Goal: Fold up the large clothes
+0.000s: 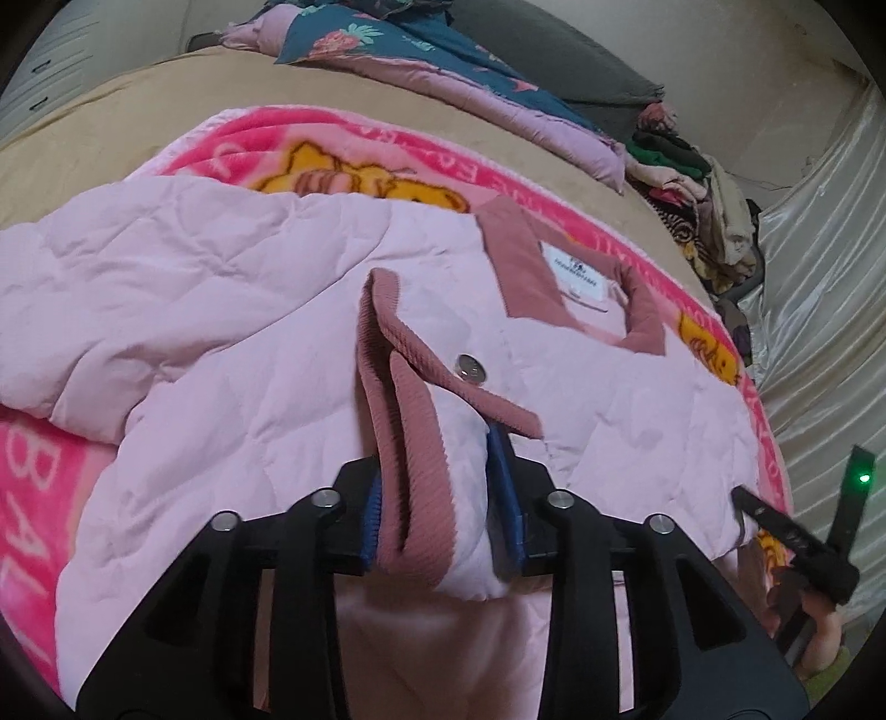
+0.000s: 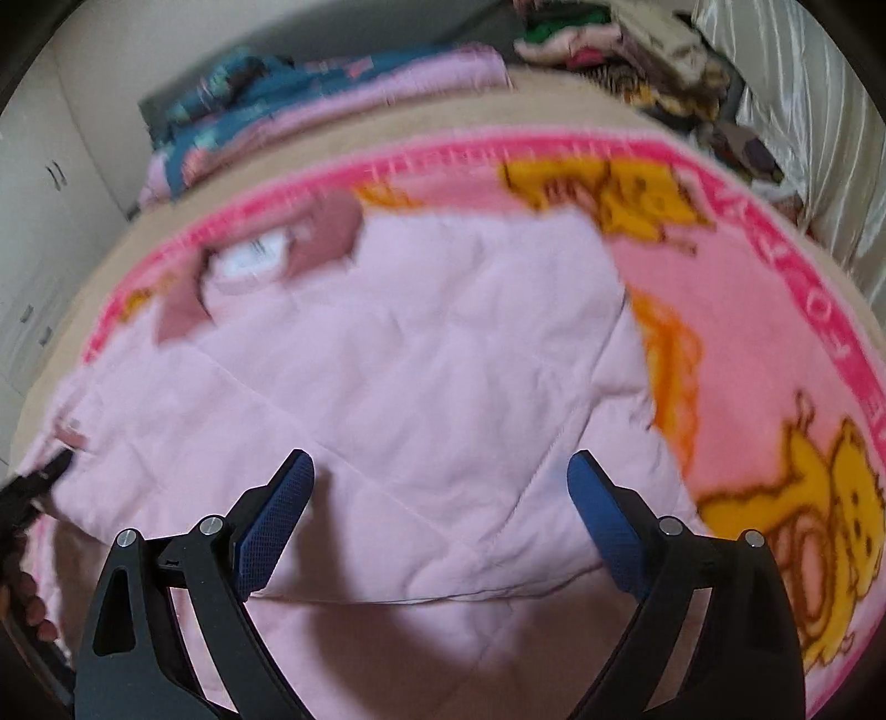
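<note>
cuff [image 1: 410,421] of pink jacket [image 1: 221,310] sits between left gripper [image 1: 443,498] fingers.

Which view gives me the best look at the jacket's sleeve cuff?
The left wrist view. The ribbed cuff sits sharp and central there, between the pads of the left tool, lying on the pink jacket. The right wrist view is blurred and shows only a small sliver of the cuff at its left edge.

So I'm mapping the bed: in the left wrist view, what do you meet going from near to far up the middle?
Left tongs → sleeve cuff → snap button → collar label → pink cartoon blanket → tan bedspread → blue floral quilt.
</note>
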### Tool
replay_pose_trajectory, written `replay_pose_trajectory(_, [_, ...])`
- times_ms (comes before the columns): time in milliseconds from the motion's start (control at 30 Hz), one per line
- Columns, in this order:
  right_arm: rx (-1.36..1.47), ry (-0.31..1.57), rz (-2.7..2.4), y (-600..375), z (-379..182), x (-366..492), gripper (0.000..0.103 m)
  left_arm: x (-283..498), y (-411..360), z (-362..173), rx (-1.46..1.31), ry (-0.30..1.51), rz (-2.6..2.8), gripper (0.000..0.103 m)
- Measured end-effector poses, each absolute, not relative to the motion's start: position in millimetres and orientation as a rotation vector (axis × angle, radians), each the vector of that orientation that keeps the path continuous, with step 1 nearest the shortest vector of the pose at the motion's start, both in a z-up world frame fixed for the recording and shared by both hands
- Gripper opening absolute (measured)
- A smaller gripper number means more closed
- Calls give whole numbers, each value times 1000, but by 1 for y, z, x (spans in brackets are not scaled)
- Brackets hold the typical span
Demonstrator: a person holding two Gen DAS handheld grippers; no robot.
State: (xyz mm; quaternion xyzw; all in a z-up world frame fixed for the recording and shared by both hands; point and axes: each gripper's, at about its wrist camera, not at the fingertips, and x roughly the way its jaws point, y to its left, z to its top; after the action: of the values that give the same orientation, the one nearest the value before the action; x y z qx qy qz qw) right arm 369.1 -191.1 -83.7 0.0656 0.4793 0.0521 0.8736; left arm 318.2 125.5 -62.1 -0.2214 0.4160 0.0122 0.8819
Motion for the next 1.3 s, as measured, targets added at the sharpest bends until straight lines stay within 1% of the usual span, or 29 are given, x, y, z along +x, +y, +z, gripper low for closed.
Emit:
replay_pose_trajectory(133, [130,987,89,-187,-95,369,95,317,125,-63,-447,876,35,34])
replay_pose_trajectory(200, [139,978,85,-187,-96,368,95,315,126,-63,-447,881,34,42])
replay_pose_trajectory(267, [161,970,74,-188,-94,365,96,314,126,-61,-452,882,31,46])
replay_pose_trajectory(300, [173,967,72,-188,-92,363,97,314,126,-59,-451,881,30,50])
replay_pose_trajectory(333, [188,964,77,-188,-89,360,99,313,126,-57,-448,874,32,59])
replay_pose_trajectory(367, [210,959,83,-188,-86,355,99,312,125,-54,-442,871,36,64])
replay_pose_trajectory(400, [226,955,88,-189,-83,352,99,310,124,-51,-432,869,42,72])
replay_pose_trajectory(433, [247,949,98,-190,-80,347,99,309,124,-49,-426,868,46,78])
replay_pose_trajectory(467, [279,941,111,-191,-77,340,99,307,124,-46,-421,866,54,83])
replay_pose_trajectory(500, [298,935,116,-192,-73,336,99,305,124,-44,-420,863,62,93])
replay_pose_trajectory(600, [334,908,135,-192,-63,319,99,300,124,-34,-397,859,86,94])
replay_pose_trajectory(800, [288,837,157,-177,-38,294,99,282,130,-12,-322,825,179,94])
replay_pose_trajectory(1300, [248,756,283,-126,5,264,99,229,152,9,-308,773,282,94])
